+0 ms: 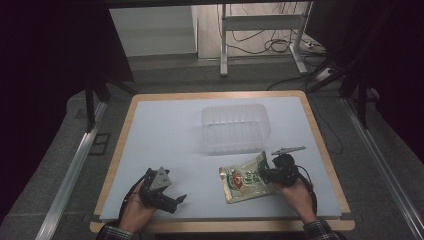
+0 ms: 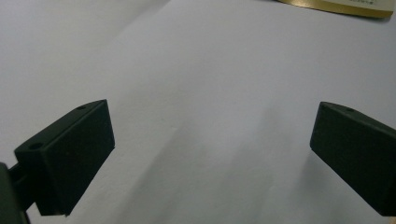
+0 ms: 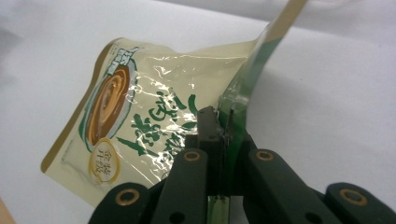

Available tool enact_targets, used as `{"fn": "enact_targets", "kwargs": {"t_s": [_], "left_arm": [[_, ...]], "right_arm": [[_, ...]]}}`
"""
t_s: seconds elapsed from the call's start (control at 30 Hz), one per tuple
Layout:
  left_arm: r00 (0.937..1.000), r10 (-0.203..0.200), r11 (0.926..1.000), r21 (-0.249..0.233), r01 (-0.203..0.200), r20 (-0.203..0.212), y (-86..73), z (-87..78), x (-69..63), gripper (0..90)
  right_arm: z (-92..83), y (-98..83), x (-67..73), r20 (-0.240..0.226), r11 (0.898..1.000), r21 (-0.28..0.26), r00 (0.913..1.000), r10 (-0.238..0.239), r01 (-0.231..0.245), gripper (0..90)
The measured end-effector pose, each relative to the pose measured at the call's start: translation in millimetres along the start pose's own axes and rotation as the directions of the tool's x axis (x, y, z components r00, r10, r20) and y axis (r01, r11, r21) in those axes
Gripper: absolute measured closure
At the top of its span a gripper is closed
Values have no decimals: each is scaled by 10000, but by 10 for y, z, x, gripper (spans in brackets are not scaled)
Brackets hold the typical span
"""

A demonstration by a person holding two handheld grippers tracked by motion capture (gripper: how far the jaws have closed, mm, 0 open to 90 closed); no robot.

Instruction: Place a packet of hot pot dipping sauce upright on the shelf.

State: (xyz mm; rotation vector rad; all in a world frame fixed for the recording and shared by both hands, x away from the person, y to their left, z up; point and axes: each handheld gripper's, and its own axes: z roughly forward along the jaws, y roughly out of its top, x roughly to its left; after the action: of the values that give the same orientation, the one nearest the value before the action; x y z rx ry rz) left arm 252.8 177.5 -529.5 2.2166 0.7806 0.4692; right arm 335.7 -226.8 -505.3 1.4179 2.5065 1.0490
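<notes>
1. The counter carries a pale sheet with a wooden border showing at its edges.
2. A clear plastic container stands open-topped toward the far middle of the counter, with nothing visible in it.
3. A snack pouch lies near the front right, just in front of the container and apart from it. Its right edge is lifted off the surface.
4. Pouch markings: cream face, gold border, green side panel, a round brown-and-green emblem, a gold circular seal with characters, and large green script. The writing is East Asian; the wording cannot be read reliably, and no brand can be made out.
5. The right tool is pressed together on the pouch's green side edge, pinching the film between its jaws. The right hand holds it at the front right.
6. The left tool is spread wide over bare counter, gripping nothing. A gold edge of the pouch shows at the top of the left gripper view.
7. The left hand holds its tool at the front left, well apart from the pouch.
</notes>
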Motion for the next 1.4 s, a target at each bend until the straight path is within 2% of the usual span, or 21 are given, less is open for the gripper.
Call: {"fn": "enact_targets", "kwargs": {"t_s": [0.07,0.43,0.63,0.7,0.73,0.77,0.87,1.03,1.1,1.27,1.4], "left_arm": [[10000,-1,10000,9,1,-10,0,1,0,0],[10000,22,10000,44,-21,-47,2,4,-4,0],[10000,49,10000,61,-49,-70,2,7,-8,0],[9999,63,10000,68,-62,-78,3,7,-8,0],[9999,63,10000,68,-62,-78,3,7,-8,0],[9999,64,10000,65,-63,-89,3,7,-9,0],[9999,87,9999,89,-86,-94,3,8,-11,0],[9999,118,9999,99,-117,-106,4,9,-13,0],[9998,140,9998,115,-139,-110,6,9,-15,0],[9998,142,9998,113,-141,-116,7,7,-16,0],[9998,142,9998,104,-141,-126,8,5,-15,0]], "right_arm": [[-34,2,7,-55,9999,-124,10000,-19,18,890],[-184,56,0,-877,9963,-435,9937,700,-741,893],[-263,119,-5,-1806,9879,-705,9757,1239,-1385,893],[-277,140,-4,-2127,9845,-761,9672,1386,-1578,893],[-277,140,-4,-2127,9845,-761,9672,1386,-1578,893],[-289,163,1,-2465,9804,-782,9564,1566,-1807,894],[-303,199,11,-2967,9745,-740,9376,1815,-2120,894],[-347,265,56,-3424,9713,-784,9211,1853,-2245,894],[-376,294,77,-3466,9712,-836,9203,1815,-2230,894],[-441,357,102,-3389,9714,-978,9250,1718,-2162,894],[-482,391,93,-3406,9691,-1097,9243,1720,-2208,894]]}}
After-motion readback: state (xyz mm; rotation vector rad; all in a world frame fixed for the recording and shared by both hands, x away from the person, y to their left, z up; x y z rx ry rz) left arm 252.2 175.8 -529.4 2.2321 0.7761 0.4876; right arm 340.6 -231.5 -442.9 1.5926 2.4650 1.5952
